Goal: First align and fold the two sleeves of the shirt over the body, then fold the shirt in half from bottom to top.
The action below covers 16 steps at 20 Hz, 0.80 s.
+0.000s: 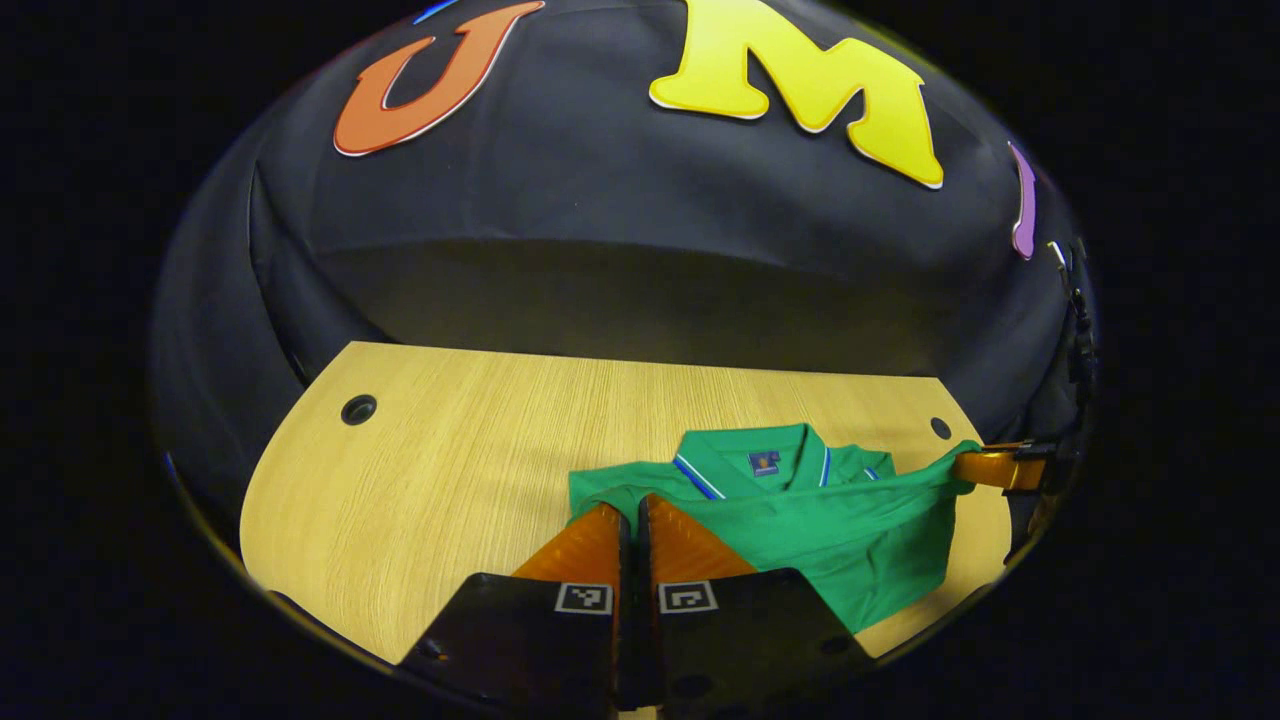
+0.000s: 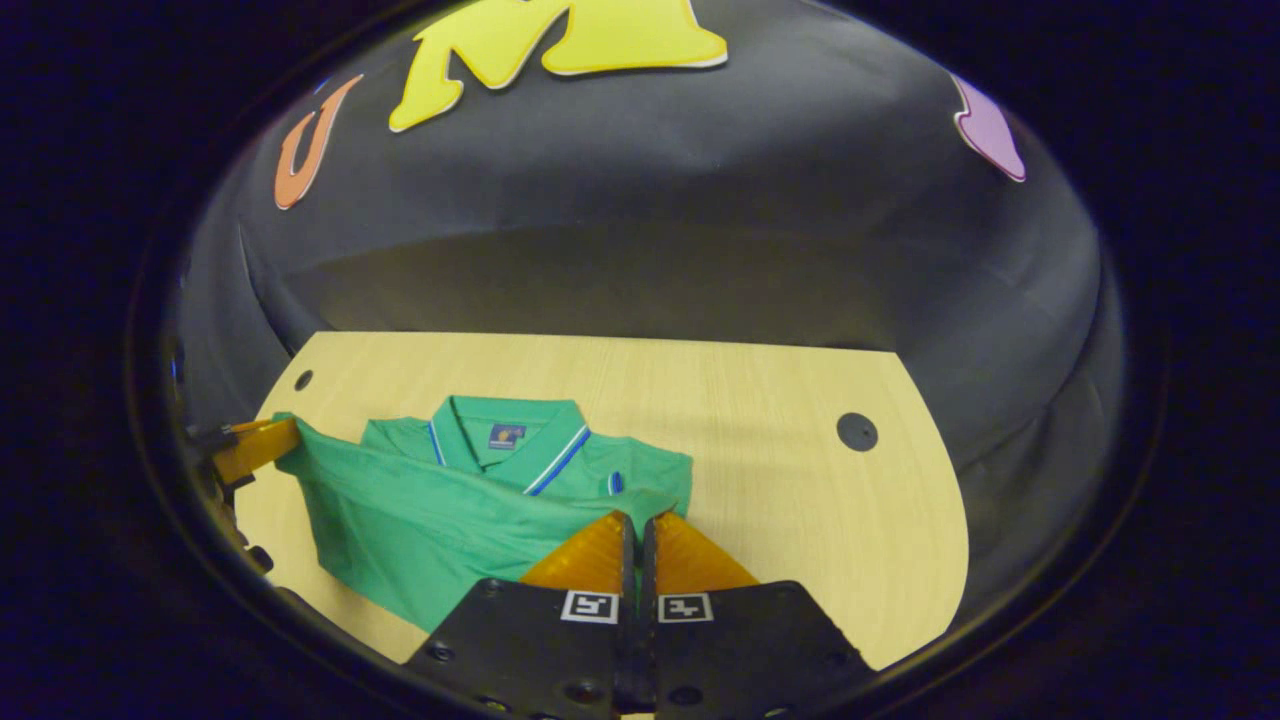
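A green polo shirt (image 1: 800, 500) with a blue-and-white trimmed collar lies on the wooden table (image 1: 450, 480), collar toward the far wall. Its bottom hem is lifted off the table and stretched between both grippers. My left gripper (image 1: 632, 505) is shut on one corner of the hem. In the right gripper view the same shirt (image 2: 470, 500) hangs from my right gripper (image 2: 637, 522), shut on the other hem corner. The right gripper also shows at the far right of the left gripper view (image 1: 985, 466), and the left gripper at the far left of the right gripper view (image 2: 265, 445).
The table has a round cable hole near each far corner (image 1: 358, 409) (image 2: 857, 431). Black cloth walls close in behind and at the sides. Bare wood lies left of the shirt in the left gripper view and right of it in the right gripper view.
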### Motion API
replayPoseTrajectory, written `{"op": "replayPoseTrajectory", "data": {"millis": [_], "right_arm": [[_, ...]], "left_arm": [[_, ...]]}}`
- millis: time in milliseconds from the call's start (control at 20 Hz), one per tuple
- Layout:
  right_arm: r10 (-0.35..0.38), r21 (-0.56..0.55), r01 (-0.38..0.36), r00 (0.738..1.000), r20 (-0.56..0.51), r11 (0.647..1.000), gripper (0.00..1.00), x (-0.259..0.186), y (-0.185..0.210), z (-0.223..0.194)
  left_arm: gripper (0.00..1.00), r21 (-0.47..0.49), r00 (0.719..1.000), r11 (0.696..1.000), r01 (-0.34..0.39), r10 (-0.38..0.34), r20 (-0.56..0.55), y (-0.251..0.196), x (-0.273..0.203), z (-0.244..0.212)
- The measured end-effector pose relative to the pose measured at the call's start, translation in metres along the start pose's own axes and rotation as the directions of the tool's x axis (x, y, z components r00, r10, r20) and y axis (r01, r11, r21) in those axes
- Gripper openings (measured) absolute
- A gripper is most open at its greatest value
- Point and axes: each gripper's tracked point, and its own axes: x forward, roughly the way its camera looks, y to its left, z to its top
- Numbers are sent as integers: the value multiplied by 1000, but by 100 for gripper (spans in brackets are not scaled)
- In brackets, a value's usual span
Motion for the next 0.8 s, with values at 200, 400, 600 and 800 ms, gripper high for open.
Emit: {"op": "replayPoseTrajectory", "data": {"millis": [200,400,600,800], "right_arm": [[-21,8,21,998,55,1000,0,38,-10,26],[-54,7,54,998,45,999,0,76,-24,24],[-24,-4,24,1000,18,1000,2,88,-17,18],[17,3,-17,1000,19,1000,10,74,-11,20]], "left_arm": [[3,28,1000,1000,-13,12,11,7,38,6],[4,6,1000,1000,-5,5,11,15,71,4],[7,-2,1000,1000,3,-3,-5,13,83,-1],[37,-7,999,999,-36,36,-12,15,78,0]]}}
